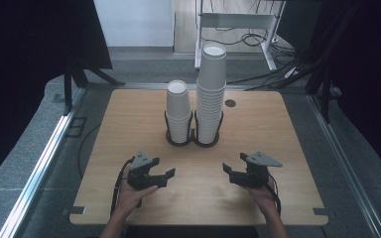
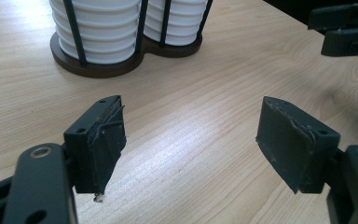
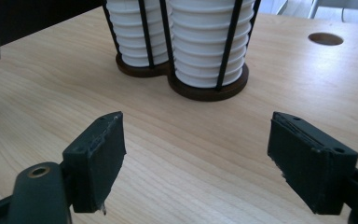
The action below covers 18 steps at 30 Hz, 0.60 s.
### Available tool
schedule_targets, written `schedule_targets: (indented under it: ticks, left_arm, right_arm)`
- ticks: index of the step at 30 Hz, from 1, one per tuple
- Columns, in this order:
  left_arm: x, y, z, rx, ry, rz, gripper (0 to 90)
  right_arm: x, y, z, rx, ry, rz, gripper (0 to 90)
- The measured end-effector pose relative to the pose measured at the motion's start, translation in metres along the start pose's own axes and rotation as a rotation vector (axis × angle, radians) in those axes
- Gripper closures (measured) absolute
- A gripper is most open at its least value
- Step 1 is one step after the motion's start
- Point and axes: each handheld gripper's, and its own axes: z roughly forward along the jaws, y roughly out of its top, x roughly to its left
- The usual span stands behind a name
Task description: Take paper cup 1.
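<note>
Your left gripper (image 1: 162,174) — jaws wide apart, holding nothing | your right gripper (image 1: 234,173) — same, empty | cups (image 1: 197,106) ahead, untouched.

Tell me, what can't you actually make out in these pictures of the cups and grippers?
- Tops of both cup stacks: cut off by the upper edge in both gripper views.
- Exact cup count in the taller stack: rims too small and close in the high view.
- Holder base: partly hidden behind the cups in the high view.
- Left gripper and right gripper handles: covered by the hands.
</note>
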Motion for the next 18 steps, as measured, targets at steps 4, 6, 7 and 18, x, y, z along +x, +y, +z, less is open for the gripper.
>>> schedule_targets:
  ticks: [4,6,7,18]
  left_arm:
    - [-0.001,-0.001,0.000,0.005,0.016,0.011,22.2]
    - [0.000,-0.001,-0.001,0.008,0.011,0.007,22.2]
    - [0.001,-0.002,-0.001,0.008,0.010,0.007,22.2]
    - [0.002,-0.003,-0.014,-0.010,0.018,0.016,22.1]
  right_arm:
    - [-0.001,0.000,-0.002,-0.007,0.004,-0.015,20.5]
    - [0.000,-0.001,-0.002,0.002,0.004,-0.018,20.6]
    - [0.001,-0.001,-0.002,0.006,0.007,-0.025,20.7]
    - [0.013,0.010,-0.003,-0.044,0.029,-0.042,29.1]
